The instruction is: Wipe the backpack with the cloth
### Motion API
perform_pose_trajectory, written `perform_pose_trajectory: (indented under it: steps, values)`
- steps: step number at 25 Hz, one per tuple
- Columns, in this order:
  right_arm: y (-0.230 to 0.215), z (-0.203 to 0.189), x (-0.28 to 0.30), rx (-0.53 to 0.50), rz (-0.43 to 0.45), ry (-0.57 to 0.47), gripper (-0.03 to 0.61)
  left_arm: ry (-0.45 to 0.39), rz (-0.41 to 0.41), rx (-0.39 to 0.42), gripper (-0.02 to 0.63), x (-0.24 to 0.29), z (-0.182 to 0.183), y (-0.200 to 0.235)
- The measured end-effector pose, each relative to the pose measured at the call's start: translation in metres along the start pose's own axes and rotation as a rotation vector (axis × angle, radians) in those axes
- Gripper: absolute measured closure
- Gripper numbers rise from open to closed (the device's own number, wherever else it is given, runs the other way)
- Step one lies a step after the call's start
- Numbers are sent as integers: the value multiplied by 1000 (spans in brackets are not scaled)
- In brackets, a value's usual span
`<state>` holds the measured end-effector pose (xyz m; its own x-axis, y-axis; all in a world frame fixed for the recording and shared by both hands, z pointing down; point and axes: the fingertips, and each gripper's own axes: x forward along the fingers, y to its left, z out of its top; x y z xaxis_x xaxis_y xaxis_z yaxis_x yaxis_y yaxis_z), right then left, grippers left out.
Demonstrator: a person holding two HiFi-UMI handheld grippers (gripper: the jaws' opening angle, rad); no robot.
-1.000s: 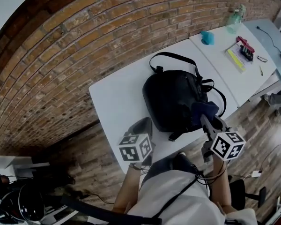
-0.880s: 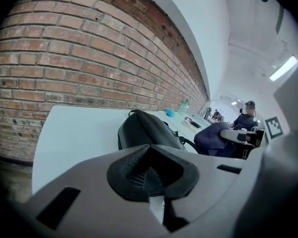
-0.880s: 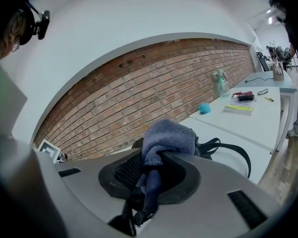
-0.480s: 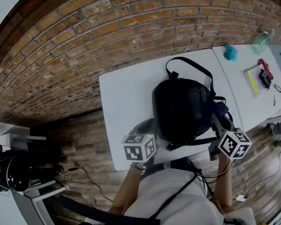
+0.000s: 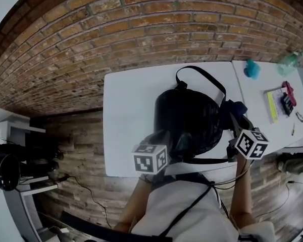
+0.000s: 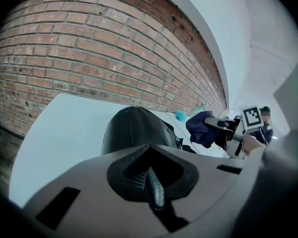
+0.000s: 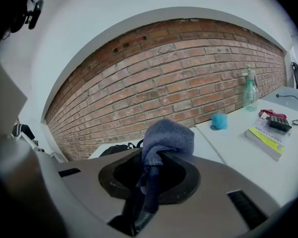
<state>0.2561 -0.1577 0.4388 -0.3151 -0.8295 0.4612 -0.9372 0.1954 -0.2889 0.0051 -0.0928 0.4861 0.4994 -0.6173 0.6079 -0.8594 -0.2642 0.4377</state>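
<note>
My left gripper (image 6: 153, 185) and right gripper (image 7: 146, 192) are grey shells with black ribbed pads (image 6: 134, 165). Each carries a white cube (image 5: 149, 158) with black square markers. I wear a pale top (image 5: 212, 221) with a black strap (image 5: 189, 208) and thin cables (image 5: 227, 184).

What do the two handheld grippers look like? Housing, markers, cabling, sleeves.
The left gripper and right gripper match: grey moulded housings, a black recess round black textured fingers, each with a white cube bearing black square markers. Thin dark cables trail near the right one. The person wears a light top with a dark strap; forearms unsleeved.
</note>
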Motion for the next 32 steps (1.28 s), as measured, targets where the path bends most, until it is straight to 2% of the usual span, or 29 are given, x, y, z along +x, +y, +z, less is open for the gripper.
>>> perform_pose_trajectory:
  steps: [4, 9, 13, 19, 22, 25, 32]
  values:
    - [-23, -1, 16, -51, 11, 32, 505, 0, 38, -19, 609, 6, -8, -8]
    - [-40, -12, 39, -88, 31, 89, 504, 59, 74, 9, 609, 19, -19, -15]
    - [-44, -22, 55, -116, 24, 131, 505, 101, 47, 21, 609, 25, -29, -21]
    - [-46, -30, 83, -151, 6, 168, 505, 123, 23, 35, 609, 29, -35, -19]
    - [-49, -43, 93, -161, -22, 208, 505, 101, -53, 16, 609, 39, -40, -21]
    - [-52, -56, 97, -157, -48, 249, 505, 131, -35, -2, 609, 29, -36, -19]
    - [-51, -67, 89, -139, -74, 270, 505, 134, -64, 15, 609, 31, -37, -20]
